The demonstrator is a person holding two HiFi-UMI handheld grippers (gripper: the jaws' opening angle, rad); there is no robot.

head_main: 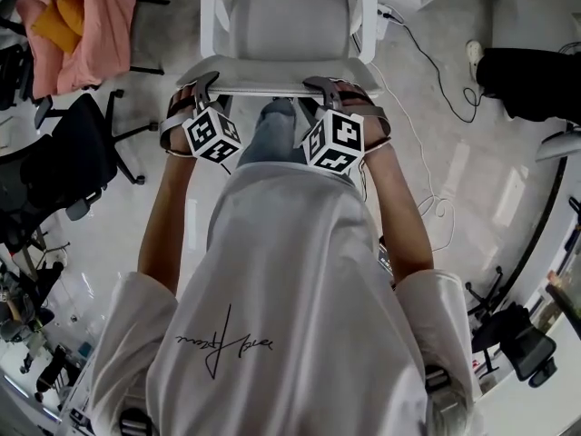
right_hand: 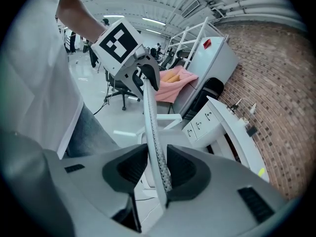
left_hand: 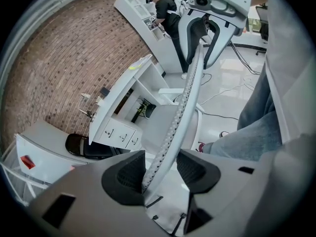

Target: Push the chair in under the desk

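One white chair (head_main: 277, 16) stands on the floor right in front of the person, its seat pointing away from them. The top rim of its backrest (head_main: 272, 87) runs crosswise, left to right, just ahead of their knee (head_main: 272, 130).

The left gripper (head_main: 195, 94) sits over the rim near its left end and the right gripper (head_main: 334, 89) near its right end. They are about level with each other, so neither hand is nearer the chair.

In the left gripper view the mesh edge of the backrest (left_hand: 185, 102) passes between the parted jaws, leaning on one pad with a gap to the other. The right gripper view shows the same edge (right_hand: 153, 132) standing between that gripper's jaws, which are wider than the rim and straddle it without clamping.

The white desk with drawers (left_hand: 121, 110) lies past the seat, and the right gripper view also shows it (right_hand: 224, 125) against the brick wall.

The push probably has to go straight ahead, square to the rim, with both hands pressing evenly so the chair does not swing.

Farther out are a black office chair (head_main: 77, 153), a pink cloth (head_main: 86, 21) and loose cables (head_main: 427, 107).
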